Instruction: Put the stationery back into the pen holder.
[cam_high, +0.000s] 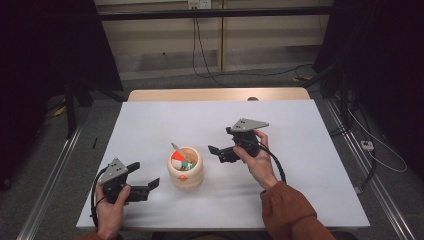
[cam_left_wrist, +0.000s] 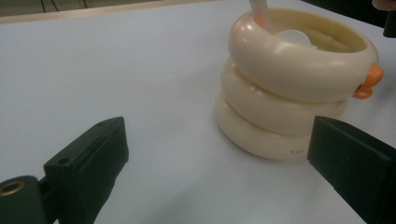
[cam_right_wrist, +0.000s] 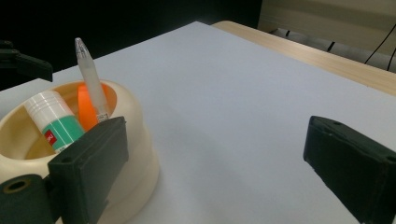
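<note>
A cream holder (cam_high: 185, 170) made of three stacked rings stands on the white table (cam_high: 300, 150), with a small orange knob (cam_left_wrist: 369, 81) on its side. Inside it are a translucent pen (cam_right_wrist: 91, 79) sticking up, a white glue stick with a green label (cam_right_wrist: 53, 123) and an orange piece (cam_right_wrist: 85, 109). My left gripper (cam_high: 144, 175) rests open just left of the holder (cam_left_wrist: 289, 88), nothing between its jaws. My right gripper (cam_high: 221, 141) is held open just right of the holder (cam_right_wrist: 126, 140), also with nothing in it. In their own views the left gripper (cam_left_wrist: 219, 158) and right gripper (cam_right_wrist: 219, 163) show wide gaps.
A wooden strip (cam_high: 215, 94) runs along the table's far edge. Cables (cam_high: 200, 55) hang at the back wall and lie on the floor. Metal rails (cam_high: 50, 175) flank the table on both sides. Bare white surface lies beyond and to the right of the holder.
</note>
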